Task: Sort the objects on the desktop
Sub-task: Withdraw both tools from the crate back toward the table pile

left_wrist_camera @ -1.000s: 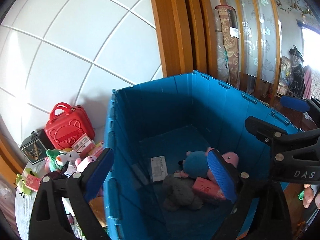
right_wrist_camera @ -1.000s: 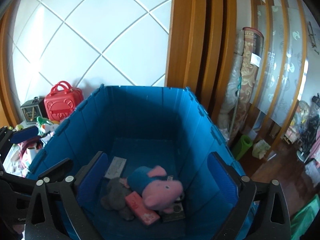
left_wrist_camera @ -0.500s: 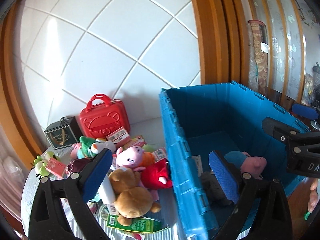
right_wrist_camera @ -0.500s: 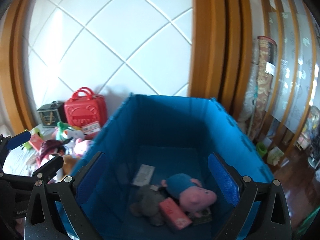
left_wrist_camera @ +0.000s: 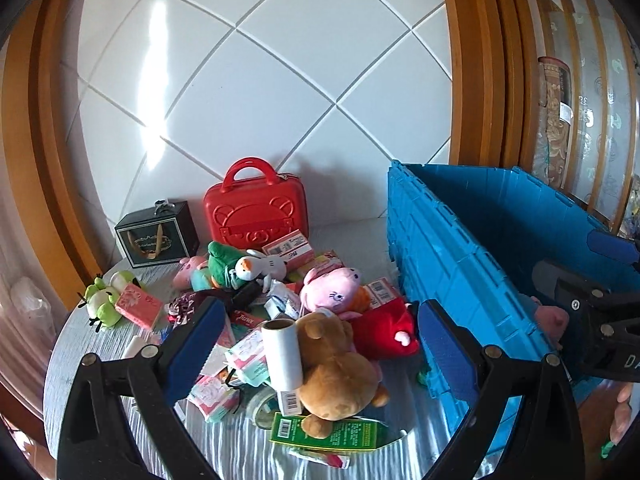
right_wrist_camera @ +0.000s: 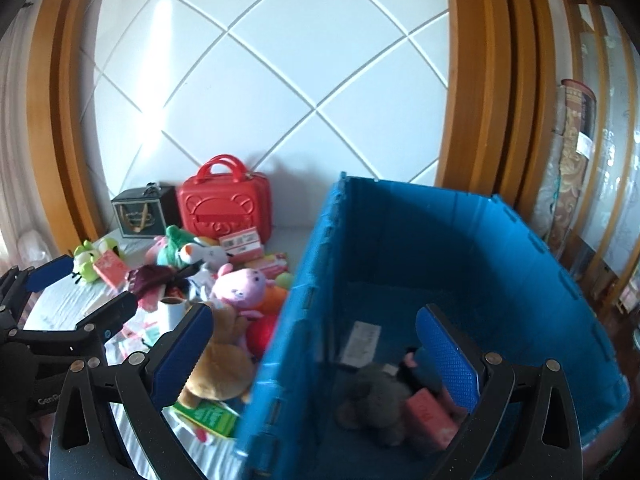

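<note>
Left gripper (left_wrist_camera: 316, 340) empty, jaws wide apart, hanging over the pile on the table (left_wrist_camera: 100, 340) just beside the blue crate (left_wrist_camera: 460, 264); right gripper (right_wrist_camera: 312, 348) likewise spread and empty over the crate's near wall. Brown teddy bear (left_wrist_camera: 336, 364) lies on top of the pile between the left pads. It looks light, soft and squashy, best pinched across the belly; the paper roll (left_wrist_camera: 282, 354) leaning on it may tumble.

white tiled wall (left_wrist_camera: 248, 92), wooden frame (right_wrist_camera: 480, 80), rolled rug (right_wrist_camera: 572, 152).

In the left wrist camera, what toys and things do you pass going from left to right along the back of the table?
Green frog plush → black gift box → red toy suitcase → blue plastic crate.
</note>
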Demonstrator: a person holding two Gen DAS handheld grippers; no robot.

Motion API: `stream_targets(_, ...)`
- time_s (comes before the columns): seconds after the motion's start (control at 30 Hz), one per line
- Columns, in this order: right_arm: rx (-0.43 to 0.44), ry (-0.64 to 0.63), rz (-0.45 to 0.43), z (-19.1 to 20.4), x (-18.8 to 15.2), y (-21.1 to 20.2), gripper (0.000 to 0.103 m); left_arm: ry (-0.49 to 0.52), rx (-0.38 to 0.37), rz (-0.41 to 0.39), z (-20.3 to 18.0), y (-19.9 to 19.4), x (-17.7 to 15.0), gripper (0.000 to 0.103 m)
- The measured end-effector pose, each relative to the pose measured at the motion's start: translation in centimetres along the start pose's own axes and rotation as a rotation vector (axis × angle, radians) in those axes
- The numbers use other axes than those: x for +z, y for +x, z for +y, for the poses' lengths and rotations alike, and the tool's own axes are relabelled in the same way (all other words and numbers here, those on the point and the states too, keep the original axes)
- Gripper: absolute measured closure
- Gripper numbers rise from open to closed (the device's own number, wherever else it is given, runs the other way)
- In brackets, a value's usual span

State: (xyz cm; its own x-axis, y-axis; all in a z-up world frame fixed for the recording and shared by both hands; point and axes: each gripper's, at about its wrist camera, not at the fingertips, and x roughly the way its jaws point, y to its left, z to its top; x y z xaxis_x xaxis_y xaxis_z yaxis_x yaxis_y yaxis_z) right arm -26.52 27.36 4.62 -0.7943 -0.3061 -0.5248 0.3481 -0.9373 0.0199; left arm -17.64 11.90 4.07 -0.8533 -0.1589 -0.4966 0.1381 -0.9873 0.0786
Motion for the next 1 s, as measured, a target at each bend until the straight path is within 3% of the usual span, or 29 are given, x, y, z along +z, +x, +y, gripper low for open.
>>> stream_targets(0.3,0.037,0.014,0.083,10.5,-0.2,4.7,0.0,0.004,0.03,0.08,11.9,3.7,-2.3,0.004)
stream_targets(0.57,0.0,0.102,0.268,15.3,-3.5,11.2,0.0,-0.005,0.027,0.213,20.8,9.1,-5.7,0.004)
stream_targets(0.8,-0.038,0.104,0.454,14.6,-8.3,15.9,0.0,-0.041,0.011,0.359,21.7,13.8,-10.2,0.004)
stream_targets(1.0,0.021,0.054,0.496,14.0,-10.7,17.6,0.0,-0.026,-0.011,0.383,18.4,14.8,-11.5,0.004)
